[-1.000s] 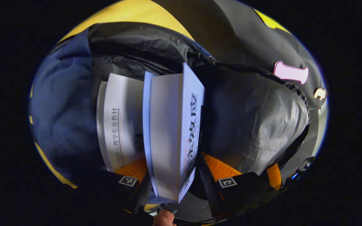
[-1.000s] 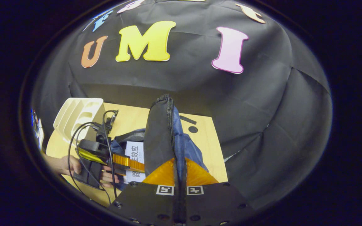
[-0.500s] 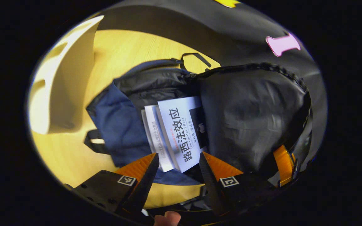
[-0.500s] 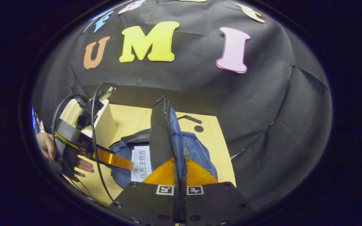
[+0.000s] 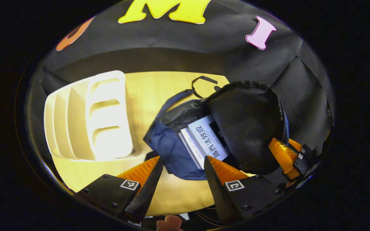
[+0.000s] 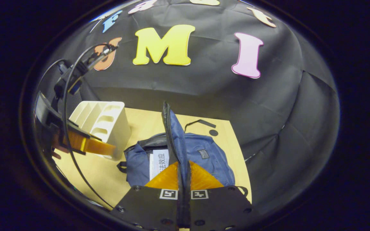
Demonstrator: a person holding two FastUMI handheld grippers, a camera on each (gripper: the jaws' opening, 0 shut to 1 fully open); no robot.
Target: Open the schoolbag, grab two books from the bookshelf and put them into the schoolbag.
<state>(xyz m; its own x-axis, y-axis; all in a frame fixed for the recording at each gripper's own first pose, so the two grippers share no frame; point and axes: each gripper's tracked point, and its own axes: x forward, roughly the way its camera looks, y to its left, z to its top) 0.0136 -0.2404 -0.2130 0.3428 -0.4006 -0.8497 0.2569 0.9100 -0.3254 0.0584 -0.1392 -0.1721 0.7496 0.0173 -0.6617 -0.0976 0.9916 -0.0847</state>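
The blue schoolbag [image 5: 169, 152] lies open on the wooden table [image 5: 146, 93]. Its flap [image 5: 249, 125], dark lining showing, is held up by my right gripper [image 5: 283, 152], which is shut on the flap's zipper edge [image 6: 172, 134]. Two white books [image 5: 204, 141] lie side by side in the bag's mouth, and the top book [image 6: 159, 162] shows beside the flap. My left gripper [image 5: 181, 168] hangs open above the bag's near end with nothing between its fingers. In the right gripper view it [image 6: 109, 150] is off to the left, near the shelf.
A white bookshelf [image 5: 88, 118] with slotted dividers stands left of the bag [image 6: 204, 157], and its compartments [image 6: 101, 123] look bare. A black strap [image 5: 204, 80] lies on the table behind the bag. Black cloth walls close off the back and right.
My left gripper let go of the book and drew back and up, away from the bag. Both books now rest in the bag. My right gripper still holds the flap, slightly higher.
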